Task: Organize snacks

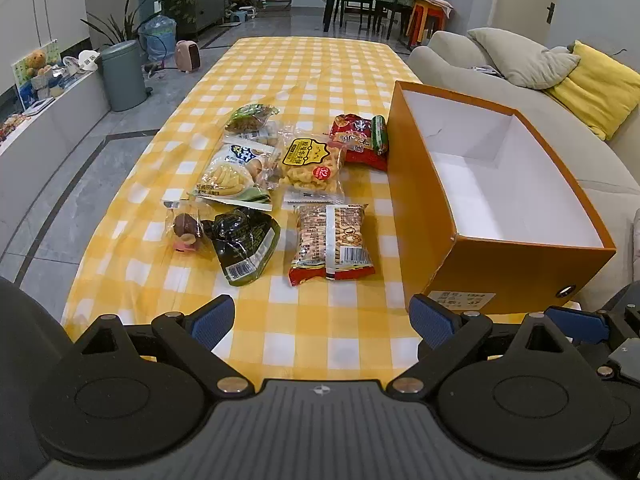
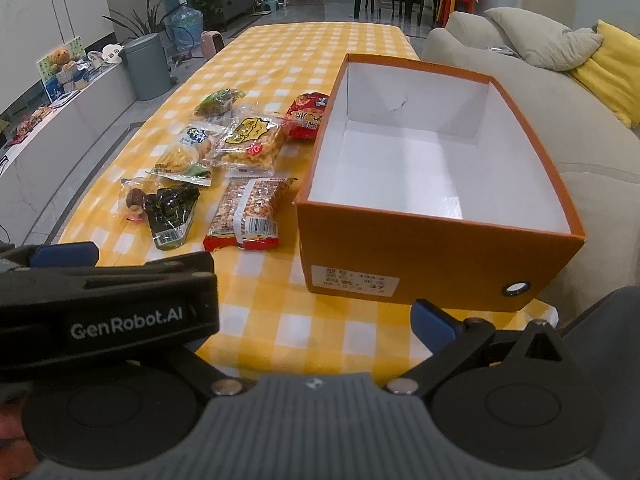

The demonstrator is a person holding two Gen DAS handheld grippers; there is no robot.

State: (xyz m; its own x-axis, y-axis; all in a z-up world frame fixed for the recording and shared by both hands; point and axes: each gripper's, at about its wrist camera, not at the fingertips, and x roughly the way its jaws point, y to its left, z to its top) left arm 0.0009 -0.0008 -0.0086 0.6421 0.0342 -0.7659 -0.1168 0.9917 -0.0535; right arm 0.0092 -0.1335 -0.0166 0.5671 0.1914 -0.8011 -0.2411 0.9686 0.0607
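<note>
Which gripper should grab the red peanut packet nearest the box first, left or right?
Left, probably. The left gripper is open and aimed straight at the red peanut packet, with bare tablecloth between. The right gripper faces the empty orange box, and the left gripper's body blocks its way to the snacks.

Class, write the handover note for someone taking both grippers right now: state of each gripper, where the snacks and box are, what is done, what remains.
Left gripper: open, empty, hovering over the near table edge.
Right gripper: open, empty; the left one crosses in front of its left finger.
Orange box: at the right side of the yellow checked tablecloth, open, nothing inside.
Snacks lie left of the box: peanut pack nearest, dark green pouch, yellow-label chips, red packet against the box wall, others behind.
Done: nothing boxed.
Left: move every snack into the box.
</note>
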